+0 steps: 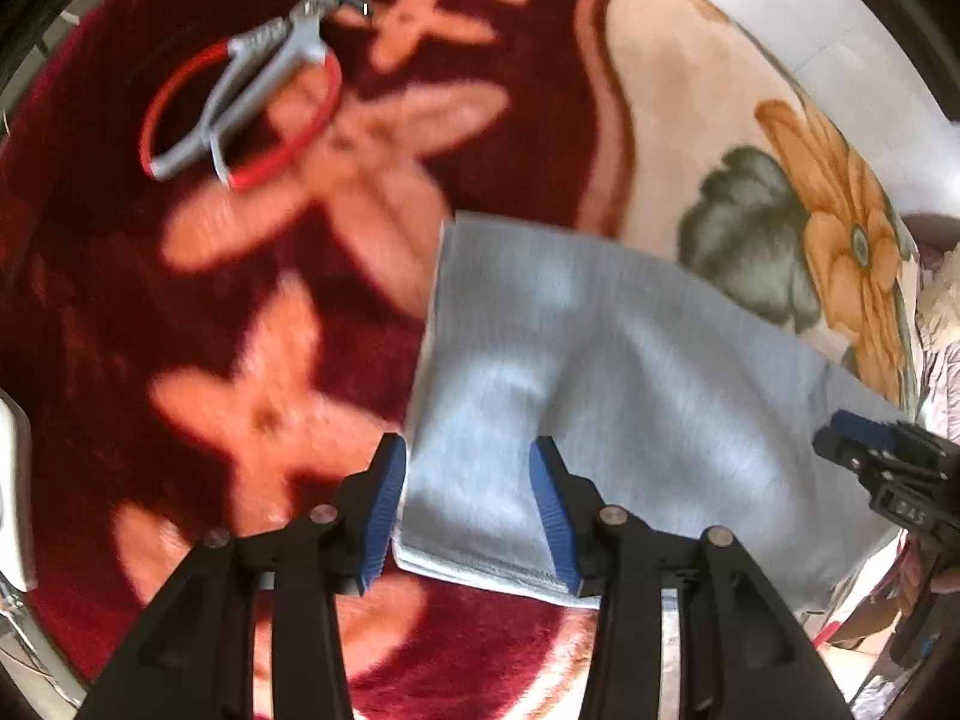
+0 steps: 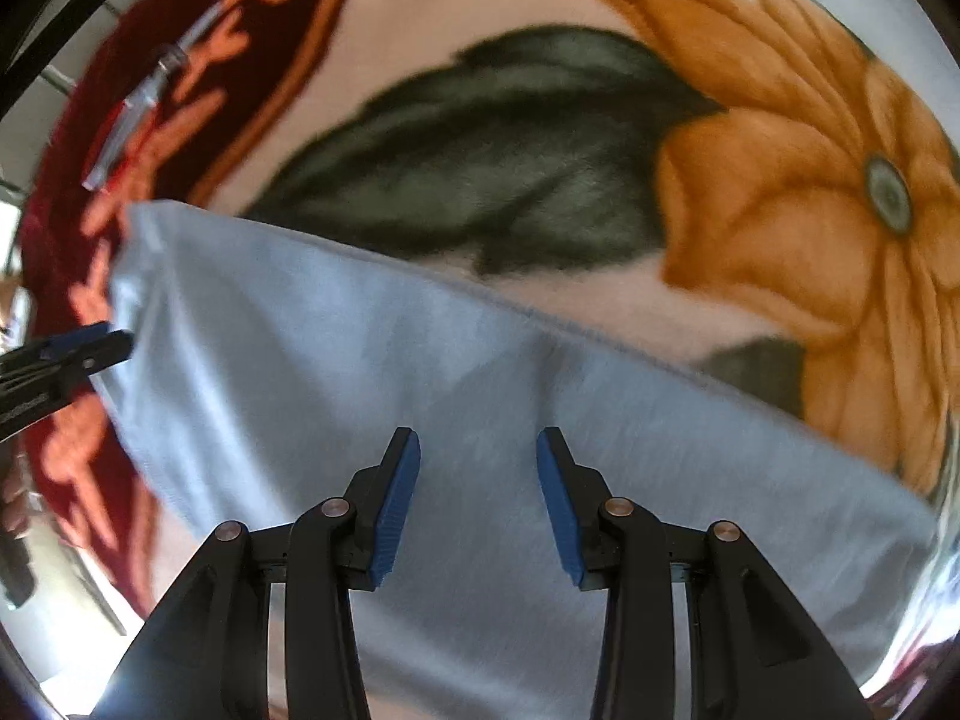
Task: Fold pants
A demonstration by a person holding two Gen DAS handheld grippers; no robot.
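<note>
The folded pale blue-grey knit pants (image 1: 600, 396) are lying flat on the plush red-and-cream floral blanket (image 1: 180, 312), while the left gripper (image 1: 468, 516) and right gripper (image 2: 478, 501) are hovering spread above them, gripping nothing, seemingly readying another fold.

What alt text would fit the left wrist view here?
The left gripper, jaws apart, hovers over the corner of folded light-blue pants lying on a red and cream flowered blanket. Gray pliers rest on a red ring at upper left, and the right gripper shows at the right edge.
</note>
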